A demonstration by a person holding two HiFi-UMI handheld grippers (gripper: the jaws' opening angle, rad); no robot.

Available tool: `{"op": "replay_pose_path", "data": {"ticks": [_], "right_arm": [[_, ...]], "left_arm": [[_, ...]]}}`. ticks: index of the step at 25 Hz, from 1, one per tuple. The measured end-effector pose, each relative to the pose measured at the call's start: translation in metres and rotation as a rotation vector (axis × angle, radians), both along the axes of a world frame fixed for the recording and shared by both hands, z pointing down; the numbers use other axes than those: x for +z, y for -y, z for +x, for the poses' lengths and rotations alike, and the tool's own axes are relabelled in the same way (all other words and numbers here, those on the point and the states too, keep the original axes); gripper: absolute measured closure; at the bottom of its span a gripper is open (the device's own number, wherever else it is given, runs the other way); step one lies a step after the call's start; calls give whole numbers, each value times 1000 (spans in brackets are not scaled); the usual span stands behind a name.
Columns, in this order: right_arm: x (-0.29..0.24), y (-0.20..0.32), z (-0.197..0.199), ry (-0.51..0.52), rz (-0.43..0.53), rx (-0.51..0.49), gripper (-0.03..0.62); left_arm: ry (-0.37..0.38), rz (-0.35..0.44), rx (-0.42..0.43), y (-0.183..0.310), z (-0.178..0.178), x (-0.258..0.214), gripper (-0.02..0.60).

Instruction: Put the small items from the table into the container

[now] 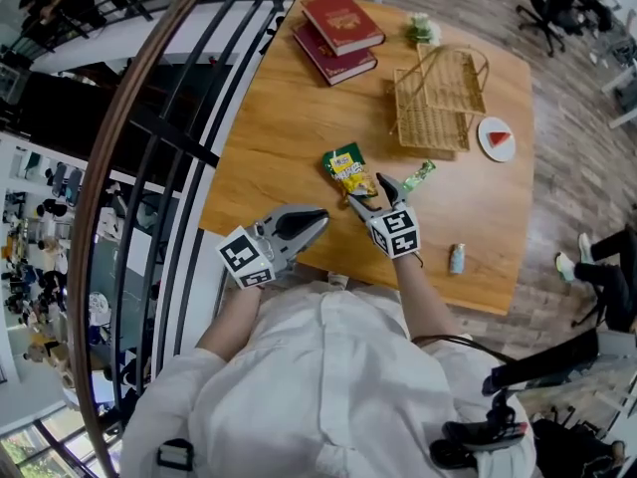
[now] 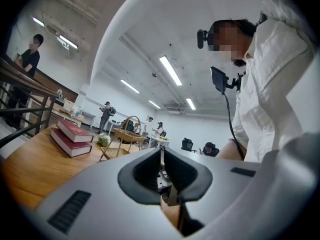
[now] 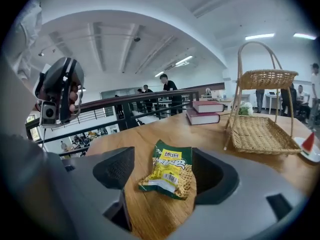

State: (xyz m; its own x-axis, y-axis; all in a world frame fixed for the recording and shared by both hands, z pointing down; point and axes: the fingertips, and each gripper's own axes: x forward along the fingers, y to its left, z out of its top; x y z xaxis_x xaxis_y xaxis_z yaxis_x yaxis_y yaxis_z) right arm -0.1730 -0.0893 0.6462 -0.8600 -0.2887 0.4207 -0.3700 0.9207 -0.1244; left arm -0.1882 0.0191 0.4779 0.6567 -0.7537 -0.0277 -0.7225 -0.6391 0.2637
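One wicker basket (image 1: pixel 438 103). Two red books (image 1: pixel 341 20), stacked, left of the basket. One green-white bunch (image 1: pixel 423 30) beyond it. One plate (image 1: pixel 495 154) just right of it. On the person's side of the basket: one snack packet (image 1: pixel 343 165), one small green wrapper (image 1: pixel 418 177), one small can (image 1: pixel 457 258). Two grippers: left gripper (image 1: pixel 320 217), right gripper (image 1: pixel 368 189).

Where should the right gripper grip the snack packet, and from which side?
Probably grip the snack packet across its narrow middle, coming from its near short end, low along the table: it lies flat, lengthwise between the open right gripper's jaws.
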Motion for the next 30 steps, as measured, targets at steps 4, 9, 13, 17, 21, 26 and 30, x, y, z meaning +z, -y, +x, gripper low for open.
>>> {"op": "replay_pose_path", "data": {"ticks": [4, 9, 13, 17, 21, 26, 30], "right_arm": [[18, 2, -14, -64, 4, -3, 260], [44, 5, -27, -170, 11, -16, 260], [60, 4, -33, -242, 11, -45, 260], [74, 4, -34, -270, 9, -53, 261], [76, 4, -34, -269, -42, -58, 261], [82, 2, -31, -252, -133, -65, 264], [82, 0, -26, -298, -130, -93, 378]], "left_arm": [[8, -10, -7, 0, 0, 5, 574], [29, -18, 14, 2, 11, 10, 574], [64, -16, 49, 4, 26, 12, 574], [88, -18, 77, 3, 38, 15, 574], [90, -27, 86, 2, 40, 15, 574], [96, -34, 77, 4, 38, 17, 574], [96, -34, 70, 6, 36, 17, 574]]}}
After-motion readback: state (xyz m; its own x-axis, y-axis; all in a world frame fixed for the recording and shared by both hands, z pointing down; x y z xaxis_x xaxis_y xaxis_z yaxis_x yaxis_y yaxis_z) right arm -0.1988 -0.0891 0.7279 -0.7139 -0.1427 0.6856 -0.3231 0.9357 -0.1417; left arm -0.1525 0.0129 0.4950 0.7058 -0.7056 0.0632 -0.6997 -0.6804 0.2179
